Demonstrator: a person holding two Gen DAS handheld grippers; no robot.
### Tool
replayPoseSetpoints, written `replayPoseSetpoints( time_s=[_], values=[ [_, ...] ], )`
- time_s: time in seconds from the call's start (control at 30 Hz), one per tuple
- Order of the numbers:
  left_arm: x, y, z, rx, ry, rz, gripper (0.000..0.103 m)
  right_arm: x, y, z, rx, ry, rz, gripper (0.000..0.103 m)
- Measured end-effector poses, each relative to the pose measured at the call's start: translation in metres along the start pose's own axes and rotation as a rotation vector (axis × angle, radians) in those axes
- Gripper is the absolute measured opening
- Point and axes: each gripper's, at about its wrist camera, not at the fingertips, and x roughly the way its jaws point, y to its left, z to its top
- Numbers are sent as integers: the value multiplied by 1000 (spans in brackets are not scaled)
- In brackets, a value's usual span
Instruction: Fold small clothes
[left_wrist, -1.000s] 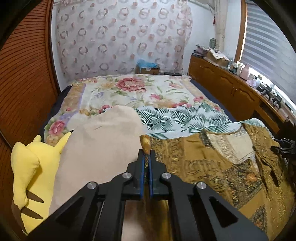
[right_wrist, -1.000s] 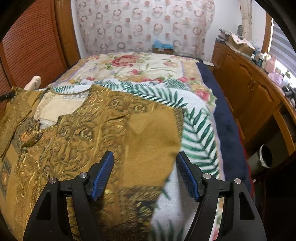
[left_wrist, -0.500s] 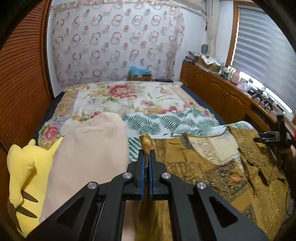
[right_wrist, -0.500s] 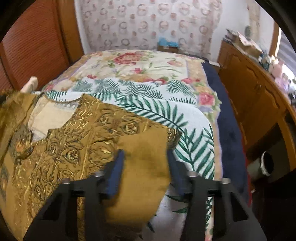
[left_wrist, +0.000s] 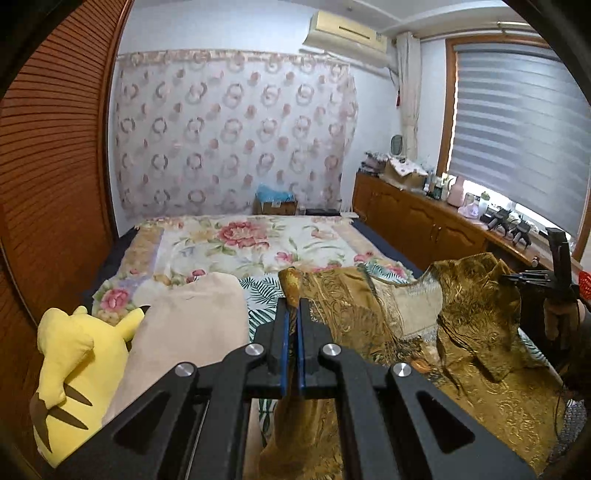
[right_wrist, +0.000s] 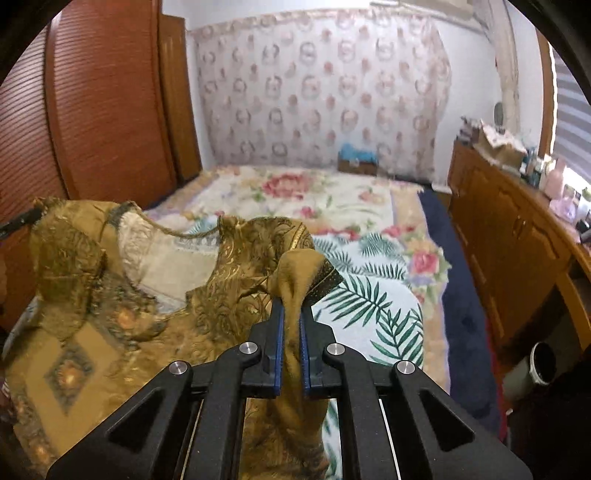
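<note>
A gold brocade top (left_wrist: 476, 332) with a cream neck panel is lifted off the bed and sags between both grippers. My left gripper (left_wrist: 291, 314) is shut on one corner of the gold top, the cloth pinched between its blue pads. In the right wrist view the gold top (right_wrist: 122, 317) hangs to the left, and my right gripper (right_wrist: 290, 314) is shut on a bunched corner of it. The right gripper (left_wrist: 554, 277) also shows at the far right of the left wrist view, held by a hand.
The bed has a floral cover (left_wrist: 251, 240) and a palm-leaf sheet (right_wrist: 369, 295). A beige cushion (left_wrist: 184, 339) and a yellow plush toy (left_wrist: 70, 369) lie at the left. A wooden cabinet (left_wrist: 424, 225) with clutter runs along the right; a slatted wooden wall (left_wrist: 48, 184) stands left.
The right gripper went from open over the cloth to shut on a corner. Both grippers rose, lifting the gold top off the bed.
</note>
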Motion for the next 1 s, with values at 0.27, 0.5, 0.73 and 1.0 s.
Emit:
replayPoseSetpoints(
  time_s=[0.27,0.5,0.73,1.0],
  values=[
    [-32,-1,-28,-6,-23,41,1,-43,21,-22,-11,-49,26,4],
    [-58,5,-73,-75,-3,39,1,-64,30,-56,25,-39,52,4],
    [-74,25,-103,-190,12,31,1,-67,38,-80,30,27,66,4],
    [-115,15,-116,-178,-4,23,1,-109,37,-108,20,54,56,4]
  ],
)
